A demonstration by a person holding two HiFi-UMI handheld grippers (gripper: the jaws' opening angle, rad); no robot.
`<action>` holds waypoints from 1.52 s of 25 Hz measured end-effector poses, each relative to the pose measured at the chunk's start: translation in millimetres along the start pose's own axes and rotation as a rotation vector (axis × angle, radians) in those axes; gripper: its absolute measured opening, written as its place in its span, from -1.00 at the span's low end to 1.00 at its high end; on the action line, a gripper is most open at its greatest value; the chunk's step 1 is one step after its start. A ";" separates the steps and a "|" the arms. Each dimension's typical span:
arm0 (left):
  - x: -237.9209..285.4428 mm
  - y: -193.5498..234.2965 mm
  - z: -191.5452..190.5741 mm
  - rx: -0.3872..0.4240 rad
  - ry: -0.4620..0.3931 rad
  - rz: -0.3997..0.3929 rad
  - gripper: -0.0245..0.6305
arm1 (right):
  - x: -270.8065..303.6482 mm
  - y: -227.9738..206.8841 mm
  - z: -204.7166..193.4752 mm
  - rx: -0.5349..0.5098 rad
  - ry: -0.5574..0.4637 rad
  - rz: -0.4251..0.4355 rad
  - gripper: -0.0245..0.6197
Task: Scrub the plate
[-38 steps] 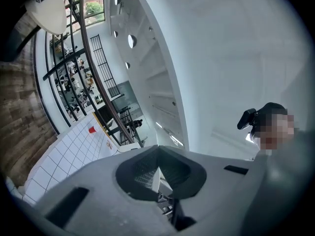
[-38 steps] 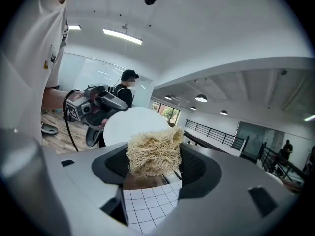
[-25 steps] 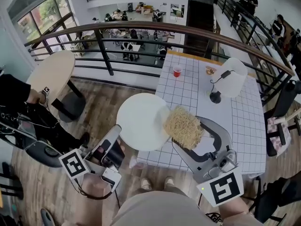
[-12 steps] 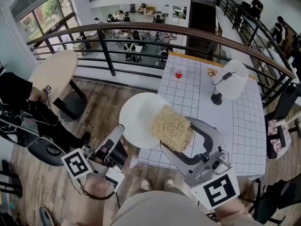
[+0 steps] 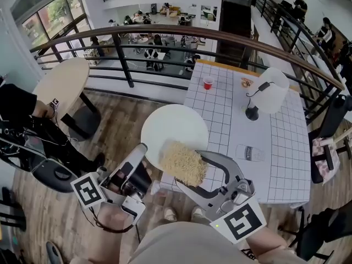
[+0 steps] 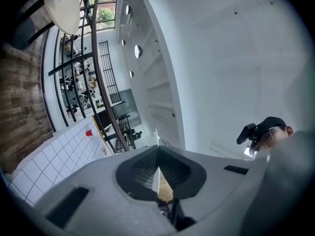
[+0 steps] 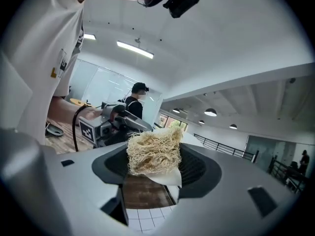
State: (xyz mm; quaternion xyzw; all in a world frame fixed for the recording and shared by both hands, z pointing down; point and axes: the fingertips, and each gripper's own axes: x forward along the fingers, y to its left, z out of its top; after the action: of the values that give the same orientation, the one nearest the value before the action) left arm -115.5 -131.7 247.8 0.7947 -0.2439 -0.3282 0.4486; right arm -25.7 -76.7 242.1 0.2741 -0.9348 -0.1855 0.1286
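Plate (image 5: 175, 126) — rim apparently inside left gripper (image 5: 142, 149)

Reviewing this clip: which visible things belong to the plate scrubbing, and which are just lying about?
Job: white plate, edge clamped in left hand-held gripper; fibrous scrubber, gripped by right hand-held gripper, at the plate's rim.
Lying about: red cup, desk lamp, both on the gridded table.

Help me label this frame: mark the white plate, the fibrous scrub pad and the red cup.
white plate (image 5: 173, 126), head view, bare middle of its face.
fibrous scrub pad (image 5: 183, 162), head view, middle of the wad.
red cup (image 5: 207, 83), head view, its side wall.
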 end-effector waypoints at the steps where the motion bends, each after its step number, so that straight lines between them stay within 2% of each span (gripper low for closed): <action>1: -1.4 1.0 0.5 -0.003 0.001 -0.003 -0.88 | -2.9 -5.3 -7.8 0.002 0.013 -0.014 -0.08; 3: -3.2 4.4 0.4 -0.008 0.003 -0.002 -0.88 | -9.0 -15.5 -25.2 0.017 0.040 -0.039 -0.08; 8: -7.5 16.1 1.9 -0.008 -0.006 0.032 -0.88 | -28.0 -38.9 -78.8 0.177 0.160 -0.123 -0.08; 11: -7.4 23.6 2.9 0.062 0.017 0.072 -0.88 | -36.5 -53.4 -92.5 0.196 0.191 -0.159 -0.08; 13: -5.7 29.0 -2.3 0.208 0.088 0.124 -0.88 | -41.4 -62.7 -94.4 0.195 0.194 -0.177 -0.08; 17: 3.4 36.5 -26.1 0.685 0.317 0.239 -0.88 | -48.0 -76.4 -87.3 0.188 0.173 -0.196 -0.08; 19: 11.2 33.6 -38.9 0.887 0.409 0.234 -0.88 | -47.2 -79.0 -81.2 0.180 0.161 -0.191 -0.08; 26: 27.0 13.4 -83.6 1.536 0.649 0.124 -0.88 | -42.3 -74.0 -48.1 0.200 0.063 -0.141 -0.08; 29: 24.4 10.1 -106.3 1.685 0.734 0.012 -0.88 | -40.5 -73.7 -30.9 0.226 0.009 -0.127 -0.08; 32: 20.0 10.4 -122.8 1.788 0.808 -0.072 -0.88 | -27.8 -60.0 -8.6 0.281 -0.065 -0.051 -0.08; 36: 18.0 9.7 -133.2 1.985 0.849 -0.141 -0.88 | -14.1 -32.4 -5.0 0.298 -0.027 0.048 -0.08; 38: 17.4 4.2 -133.7 2.066 0.844 -0.173 -0.88 | -13.4 -24.6 -12.1 0.324 0.008 0.077 -0.08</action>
State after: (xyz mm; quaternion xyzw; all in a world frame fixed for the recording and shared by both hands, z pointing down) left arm -5.3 -71.6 297.3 0.8475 -0.1717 0.2977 -0.4045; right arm 0.8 -91.7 240.9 0.2559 -0.9618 -0.0260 0.0935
